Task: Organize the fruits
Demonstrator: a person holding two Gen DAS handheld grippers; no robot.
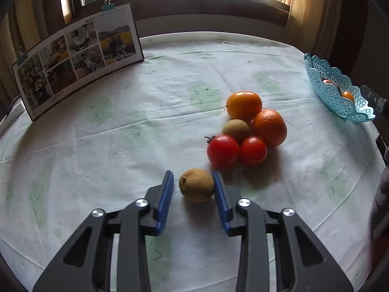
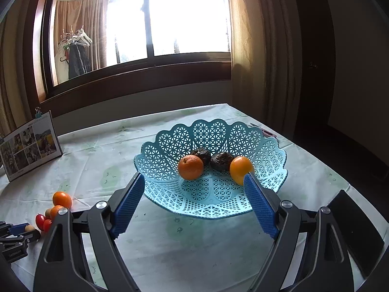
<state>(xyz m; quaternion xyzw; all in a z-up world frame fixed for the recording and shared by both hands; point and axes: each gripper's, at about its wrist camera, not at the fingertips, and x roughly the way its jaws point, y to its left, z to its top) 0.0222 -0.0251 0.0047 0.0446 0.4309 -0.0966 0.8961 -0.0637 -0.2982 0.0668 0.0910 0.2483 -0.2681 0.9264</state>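
A brown round fruit lies on the tablecloth between the blue pads of my left gripper, which is shut on it low over the table. Just beyond is a pile: two oranges, another brown fruit and two red tomatoes. A light blue lattice basket holds two oranges and two dark wrinkled fruits. My right gripper stands open at the basket's near rim, nothing between its pads. Its right fingertip is beside one orange.
A clipped photo board leans at the table's far left. The window sill and curtains run behind the table. A flat black object lies at the near right edge. A small pink item sits behind the basket.
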